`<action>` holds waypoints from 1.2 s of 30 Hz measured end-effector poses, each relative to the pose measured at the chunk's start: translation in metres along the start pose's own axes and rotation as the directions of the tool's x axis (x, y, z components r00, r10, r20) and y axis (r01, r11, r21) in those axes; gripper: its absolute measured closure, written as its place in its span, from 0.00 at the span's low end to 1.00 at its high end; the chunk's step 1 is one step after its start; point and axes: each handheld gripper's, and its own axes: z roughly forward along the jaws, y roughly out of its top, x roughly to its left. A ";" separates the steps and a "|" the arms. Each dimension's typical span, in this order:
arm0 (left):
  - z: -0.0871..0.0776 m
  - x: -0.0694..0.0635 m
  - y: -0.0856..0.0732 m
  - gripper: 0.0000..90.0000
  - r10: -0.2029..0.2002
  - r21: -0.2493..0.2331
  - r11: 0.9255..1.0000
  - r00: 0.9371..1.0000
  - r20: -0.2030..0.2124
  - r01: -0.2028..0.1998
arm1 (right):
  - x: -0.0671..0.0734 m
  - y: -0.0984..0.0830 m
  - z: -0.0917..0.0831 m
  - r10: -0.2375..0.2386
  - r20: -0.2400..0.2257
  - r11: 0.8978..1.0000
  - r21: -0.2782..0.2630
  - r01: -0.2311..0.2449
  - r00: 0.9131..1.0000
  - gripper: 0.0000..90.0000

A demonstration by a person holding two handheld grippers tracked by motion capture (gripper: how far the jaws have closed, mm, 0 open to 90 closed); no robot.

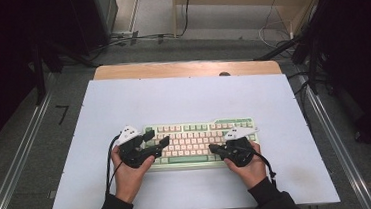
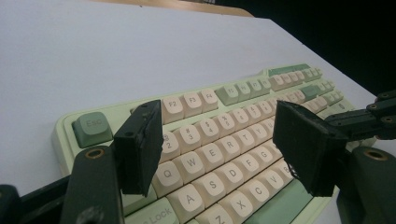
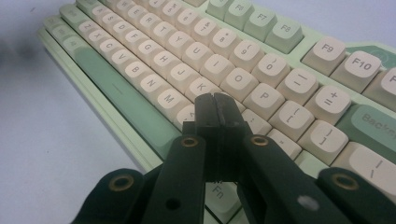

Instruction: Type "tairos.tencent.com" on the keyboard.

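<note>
High view: green-and-cream keyboard (image 1: 199, 142) lies on the white board (image 1: 183, 99), low of centre, long side running 9 to 3 o'clock. Person's hands come in from 6 o'clock. Left gripper (image 1: 162, 138) hangs over the keyboard's 9 o'clock end, jaws spread, nothing between them. Right gripper (image 1: 214, 150) sits over the lower right rows, toward the 4 o'clock corner.

Left gripper view: the two black pads stand well apart, framing the number and QWERTY rows; Esc key (image 2: 92, 127) at 9 o'clock of the frame. No pad touches a key as far as I can tell.

Right gripper view: jaws clenched tight together into a single tip, holding nothing, tip (image 3: 216, 109) over the keys just below K and L (image 3: 220, 99); contact hidden behind the tip, cannot tell if a key is pressed.

Judgement: step in hand looks like key pressing with the closed right tip, left steadying or waiting. To do it well: keep right jaws clamped so the tip stays narrow, come down straight on one keycap's middle, not on the seam between two, press briefly, lift clear before shifting. Left could rest on the case edge to stop the keyboard sliding on the smooth board.
</note>
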 end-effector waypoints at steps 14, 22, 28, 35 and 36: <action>0.000 0.000 0.000 0.37 -0.006 0.003 1.000 1.000 0.003 0.006 | 0.000 0.000 0.001 0.000 0.002 1.000 0.006 0.000 1.000 0.97; 0.000 0.000 0.000 0.37 -0.012 0.004 1.000 1.000 0.007 0.012 | 0.000 -0.003 0.005 -0.015 0.009 1.000 0.015 0.015 1.000 0.97; 0.000 0.001 0.000 0.37 -0.018 -0.002 1.000 1.000 0.008 0.018 | 0.000 -0.001 -0.002 0.000 -0.002 0.999 -0.036 0.000 1.000 0.95; -0.001 0.002 0.000 0.37 -0.022 -0.004 1.000 1.000 0.008 0.022 | -0.008 0.000 -0.013 0.080 0.032 0.981 -0.182 -0.073 0.996 0.46; -0.001 0.002 0.000 0.37 -0.022 -0.005 1.000 1.000 0.009 0.022 | -0.010 0.000 -0.014 0.099 0.042 0.978 -0.188 -0.089 0.994 0.45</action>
